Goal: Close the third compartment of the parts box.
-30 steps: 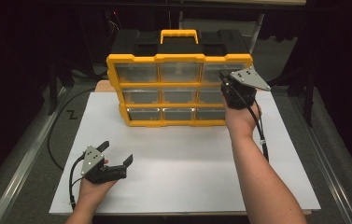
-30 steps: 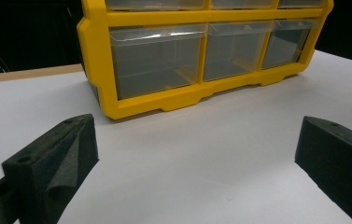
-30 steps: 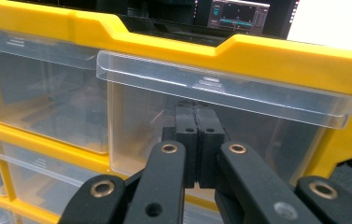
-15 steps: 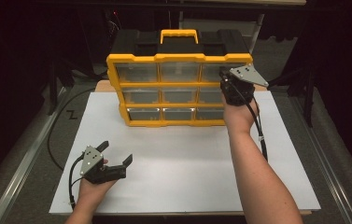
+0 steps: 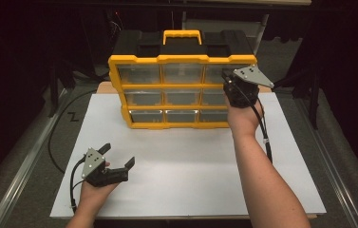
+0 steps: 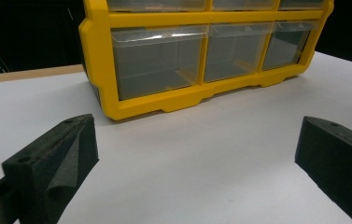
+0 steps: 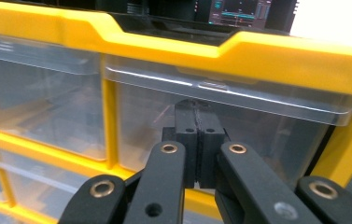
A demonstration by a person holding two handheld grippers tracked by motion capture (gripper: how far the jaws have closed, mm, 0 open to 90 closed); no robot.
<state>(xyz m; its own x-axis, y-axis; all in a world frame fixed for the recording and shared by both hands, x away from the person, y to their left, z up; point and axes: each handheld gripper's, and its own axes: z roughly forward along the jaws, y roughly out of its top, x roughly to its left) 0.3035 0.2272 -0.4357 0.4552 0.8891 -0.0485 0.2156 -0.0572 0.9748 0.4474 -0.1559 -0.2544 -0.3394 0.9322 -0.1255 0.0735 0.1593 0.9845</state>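
A yellow and black organizer (image 5: 181,61) with three rows of clear drawers stands at the back of the white board (image 5: 191,171). My right gripper (image 5: 228,81) is up at its top right drawer (image 7: 276,126). The jaws are shut, pressed together, with their tips (image 7: 197,116) against the clear front just under the drawer's lip (image 7: 220,88). Nothing shows between the jaws. My left gripper (image 5: 117,155) rests low on the board at the front left, open wide, with bare board between its jaws (image 6: 197,154). It faces the bottom row of drawers (image 6: 157,60).
A yellow carry handle (image 5: 182,36) tops the organizer. Dark table surface and metal rails (image 5: 20,175) flank the board on both sides. A black cable (image 5: 55,137) curls off the board's left edge. Open board lies between the organizer and the front edge.
The right gripper has edged slightly left, closer in on the top right drawer. The left gripper has stayed where it was.
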